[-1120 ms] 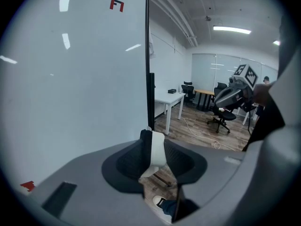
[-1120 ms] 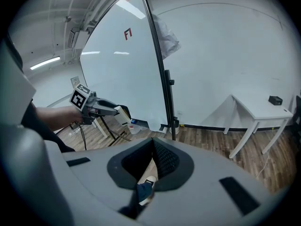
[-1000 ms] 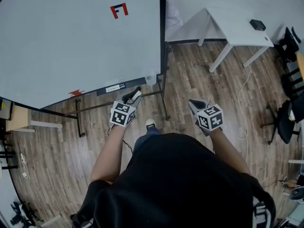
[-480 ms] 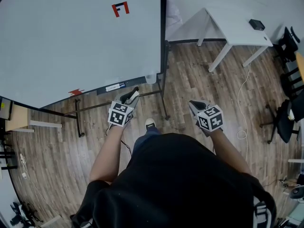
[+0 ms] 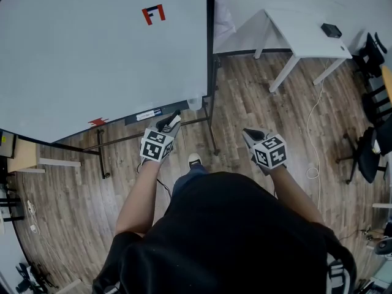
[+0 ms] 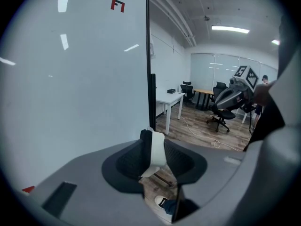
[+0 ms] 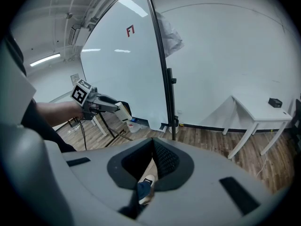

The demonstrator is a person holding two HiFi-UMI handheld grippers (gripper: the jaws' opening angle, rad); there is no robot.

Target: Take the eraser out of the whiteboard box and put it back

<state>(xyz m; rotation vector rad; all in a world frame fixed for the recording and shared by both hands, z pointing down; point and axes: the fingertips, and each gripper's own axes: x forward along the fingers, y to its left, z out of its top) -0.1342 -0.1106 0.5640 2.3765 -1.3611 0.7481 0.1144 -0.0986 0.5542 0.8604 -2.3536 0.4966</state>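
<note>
In front of the whiteboard (image 5: 92, 54), I have the left gripper (image 5: 172, 122) pinching the eraser (image 5: 176, 124). In the left gripper view the jaws press on it from both sides. The white body faces the right jaw and the dark felt faces the left, and the eraser's end pokes out past the pads.

The eraser is out of the box (image 5: 195, 101). In the head view that translucent box sits at the board's lower right corner, at about one o'clock from the eraser, near it but apart. The right gripper view shows the same thing from the side: the eraser (image 7: 123, 111) is held in the air, with the box (image 7: 134, 125) low by the board's stand at about five o'clock from it.

The right gripper (image 5: 248, 133) hangs at three o'clock from the left one, well apart from it. Its jaws are pressed together at the tips with nothing between them (only floor and my operator's shoe (image 7: 146, 182) show through the gap lower down).

A red-and-black mark (image 5: 154, 14) sits high on the board at twelve o'clock. A white table (image 5: 306, 35) stands at two o'clock with a small black item (image 5: 332, 31) on it.
</note>
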